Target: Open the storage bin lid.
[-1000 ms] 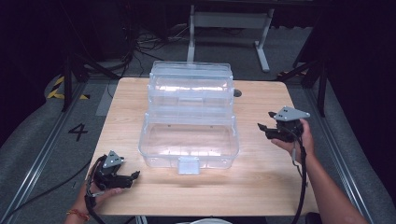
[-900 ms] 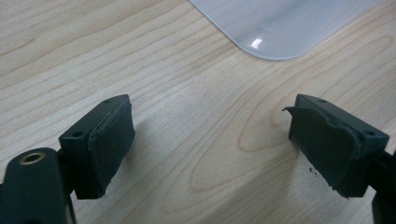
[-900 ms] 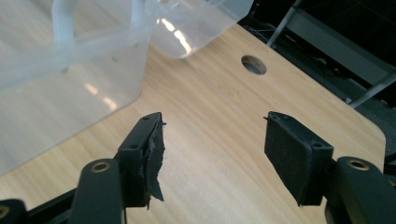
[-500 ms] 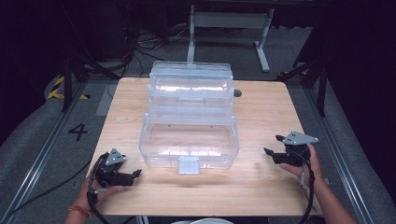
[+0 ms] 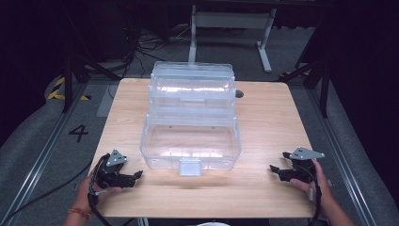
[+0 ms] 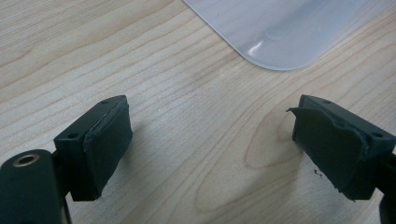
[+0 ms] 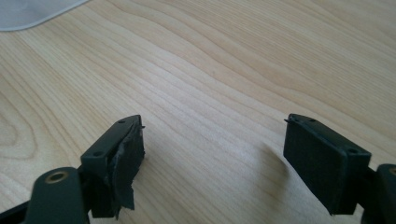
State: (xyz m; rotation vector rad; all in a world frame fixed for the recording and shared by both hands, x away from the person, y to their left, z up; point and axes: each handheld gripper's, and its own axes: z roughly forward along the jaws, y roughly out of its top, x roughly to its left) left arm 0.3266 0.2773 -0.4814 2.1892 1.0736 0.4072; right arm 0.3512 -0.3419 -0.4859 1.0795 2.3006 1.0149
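The left tongs are held spread and empty at the near left of the tabletop. The clear plastic box is set between both tongs, at the tabletop's middle, apart from each. The right tongs, spread wider just now with nothing between them, are held low at the near right.

Storage box: clear, colourless plastic, glare showing white at centre frame.
Desk: pale wood with wavy brown grain and oval knots.
Left gripper: black, with a grey three-cornered plate, lower left.
Right gripper: black, grey plate, lower right.
Fingers: black with dark grey pads.
Floor: grey, a black "4" and yellow-black stripes at left.
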